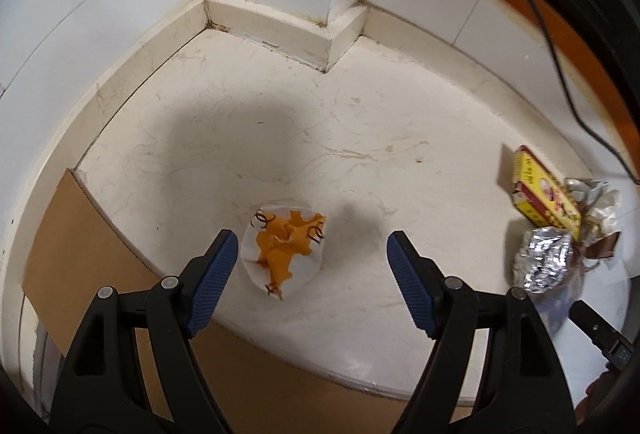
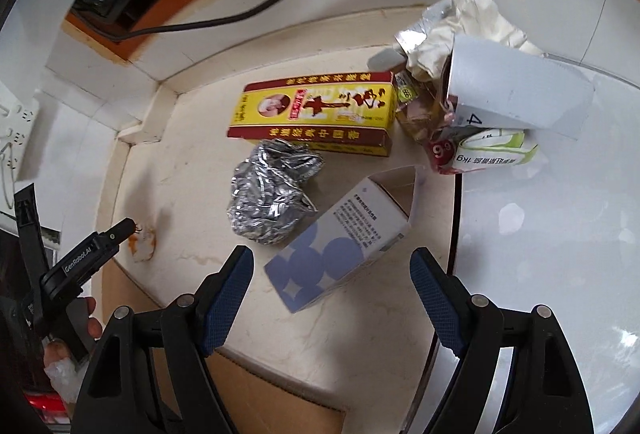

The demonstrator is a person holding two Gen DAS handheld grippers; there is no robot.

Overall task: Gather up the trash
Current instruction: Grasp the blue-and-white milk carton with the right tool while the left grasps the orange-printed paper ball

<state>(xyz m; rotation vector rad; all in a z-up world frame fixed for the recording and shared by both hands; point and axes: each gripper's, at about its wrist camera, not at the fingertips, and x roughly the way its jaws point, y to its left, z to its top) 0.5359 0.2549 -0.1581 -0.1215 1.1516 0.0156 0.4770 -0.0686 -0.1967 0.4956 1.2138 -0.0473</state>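
In the left wrist view my left gripper [image 1: 310, 254] is open and empty, with a crumpled orange-and-white wrapper [image 1: 282, 248] on the cream floor just ahead of its left fingertip. A yellow carton [image 1: 542, 194] and a foil ball [image 1: 544, 262] lie to the right. In the right wrist view my right gripper [image 2: 332, 272] is open and empty, just behind a white box with blue circles [image 2: 340, 244]. Beyond it lie the foil ball [image 2: 272, 194], the yellow and red carton [image 2: 316, 114], a crumpled packet pile [image 2: 460, 34], a white card [image 2: 516, 86] and a green-and-white bag [image 2: 492, 150].
A cardboard box flap [image 1: 80, 250] stands at the left, and its edge shows low in the right wrist view [image 2: 272, 398]. Tiled walls and a skirting corner [image 1: 320, 38] close the back. A black cable [image 2: 280, 2] runs along the orange sill. A white glossy surface [image 2: 560, 254] lies right.
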